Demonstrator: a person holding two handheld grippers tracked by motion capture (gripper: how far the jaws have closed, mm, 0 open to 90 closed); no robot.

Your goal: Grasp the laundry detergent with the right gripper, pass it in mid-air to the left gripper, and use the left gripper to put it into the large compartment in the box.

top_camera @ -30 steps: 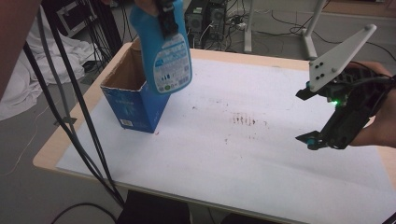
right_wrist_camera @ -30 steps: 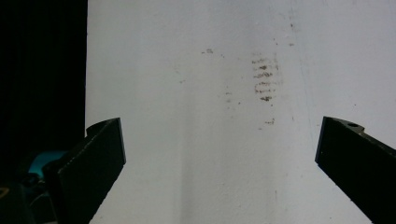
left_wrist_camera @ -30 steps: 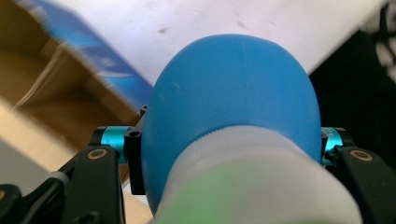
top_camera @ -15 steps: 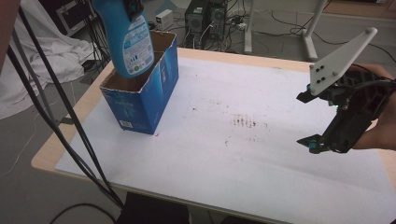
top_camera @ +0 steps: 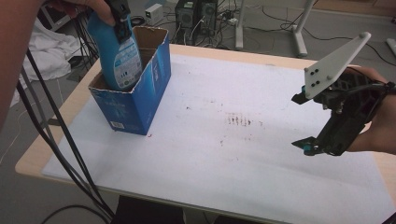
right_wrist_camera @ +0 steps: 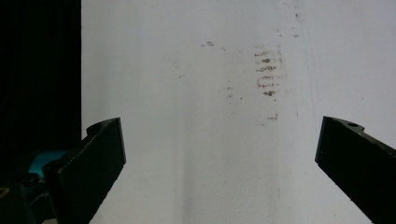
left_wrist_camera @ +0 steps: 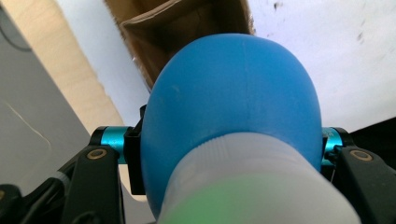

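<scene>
The left gripper (top_camera: 119, 21) clamps a blue bottle (top_camera: 116, 56) near its neck; the bottle's lower end sits inside the open blue box (top_camera: 135, 100) at the table's (top_camera: 51, 140) left side, tilted against the box's rim. The right gripper (top_camera: 310, 145) hangs over the white mat (top_camera: 210, 154) at the right, jaws wide apart, nothing between them, near brown stains (right_wrist_camera: 266, 70).

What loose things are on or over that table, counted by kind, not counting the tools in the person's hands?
Blue bottle: 1, clamped in the left hand-held gripper and partly lowered into the box.
Open blue cardboard box: 1, standing on the white table cover.
Total: 2.
</scene>
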